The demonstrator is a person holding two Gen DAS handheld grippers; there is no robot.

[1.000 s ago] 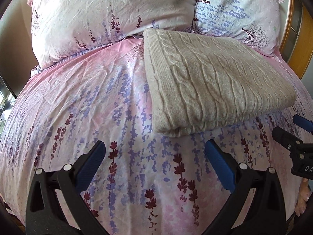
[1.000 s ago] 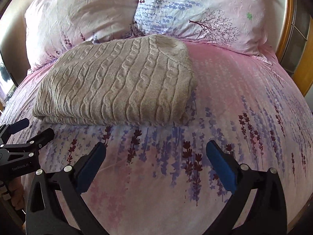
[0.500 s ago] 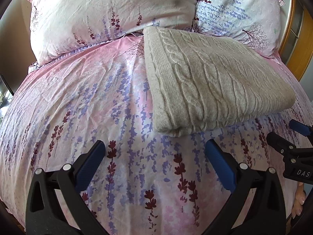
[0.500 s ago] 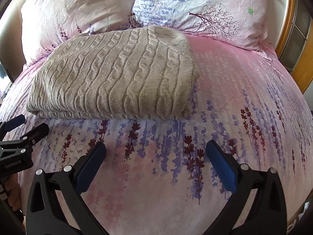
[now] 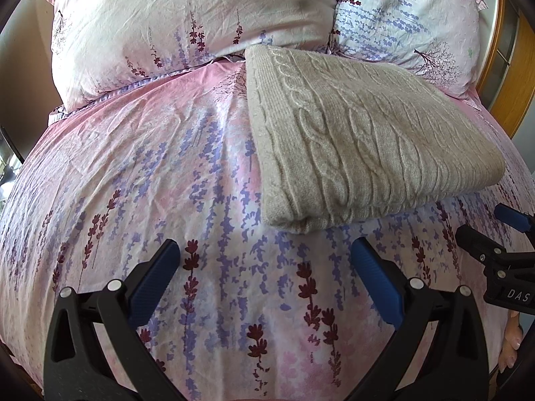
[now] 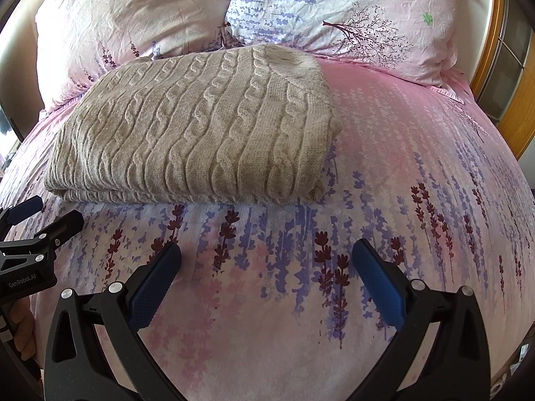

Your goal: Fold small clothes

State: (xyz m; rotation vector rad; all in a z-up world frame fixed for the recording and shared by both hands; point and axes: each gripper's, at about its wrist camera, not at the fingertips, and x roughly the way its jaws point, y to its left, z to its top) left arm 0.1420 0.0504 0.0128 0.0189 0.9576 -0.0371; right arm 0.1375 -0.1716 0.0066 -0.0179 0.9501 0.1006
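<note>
A folded beige cable-knit sweater (image 5: 364,140) lies on the floral bed (image 5: 160,173) at 12 o'clock, just below two pillows (image 6: 133,23), while the left hand-held gripper (image 5: 267,274) and right hand-held gripper (image 6: 267,274) hover nearby, jaws apart, holding nothing.

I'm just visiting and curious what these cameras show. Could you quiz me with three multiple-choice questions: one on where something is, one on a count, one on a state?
1. Where does the sweater lie?
A. on the bed, just before the pillows
B. on the floor
C. held in a hand-held gripper

2. How many pillows show?
A. one
B. two
C. four

3. How does the sweater look?
A. spread flat
B. crumpled
C. folded into a stack

Answers:
1 A: it rests on the bedcover, its far edge at the pillows.
2 B: two sit side by side at the head.
3 C: layered edges show along its near side; the left gripper and right gripper both hang open and empty.
</note>
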